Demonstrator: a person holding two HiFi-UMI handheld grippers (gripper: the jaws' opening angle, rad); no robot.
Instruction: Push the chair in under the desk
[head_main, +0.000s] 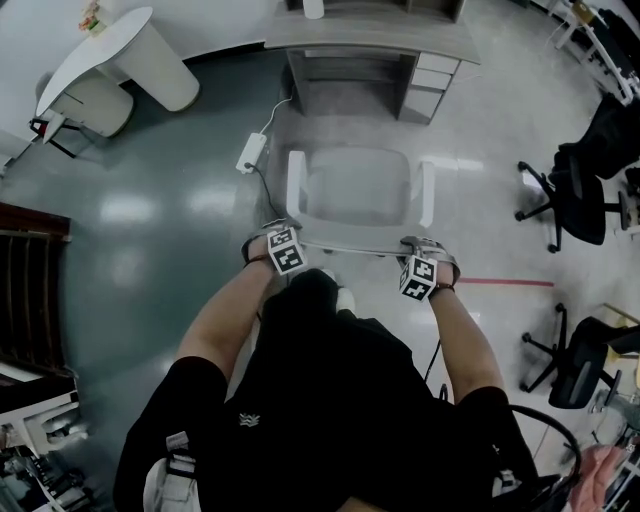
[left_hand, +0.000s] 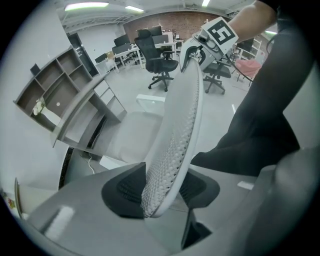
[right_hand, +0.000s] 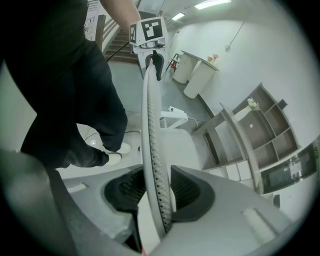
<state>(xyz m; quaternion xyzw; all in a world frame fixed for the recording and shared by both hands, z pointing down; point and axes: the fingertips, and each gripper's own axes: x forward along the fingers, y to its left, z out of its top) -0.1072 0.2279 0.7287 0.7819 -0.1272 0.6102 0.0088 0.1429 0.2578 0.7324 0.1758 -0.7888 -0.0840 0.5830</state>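
Chair (head_main: 355, 195): light grey and white; it stands on the floor facing the desk, with the front of its seat near the desk's opening but not under the top.
Left gripper (left_hand: 160, 192): closed on the top left of the chair's backrest; the dark ribbed pads press on either side of it, the mesh face against one pad and the smooth rim against the other.
Right gripper (right_hand: 152, 192): clamped on the top right of the same backrest, whose thin edge runs upright between the two ribbed pads.
Both grippers in the head view: left gripper (head_main: 272, 230) and right gripper (head_main: 425, 247) sit at the two ends of the backrest's top edge, each with a black-and-white marker cube.
Backrest (left_hand: 180, 125): a curved, slim panel of pale perforated mesh in a smooth white frame.
Seat (head_main: 358, 185): squarish with rounded corners and a matt grey cover.
Armrests (head_main: 295, 185): white, narrow and rounded, one on each side of the seat.
Desk (head_main: 370, 40): grey wood-grain top with a dark open bay under it and a drawer unit (head_main: 430, 80) on the right.
Floor (head_main: 150, 210): smooth and glossy, with lamp reflections.
Power strip (head_main: 250, 152): white, lying on the floor left of the chair, with a cord.
Office chairs (head_main: 580, 190): black, on star bases, well apart at the right.
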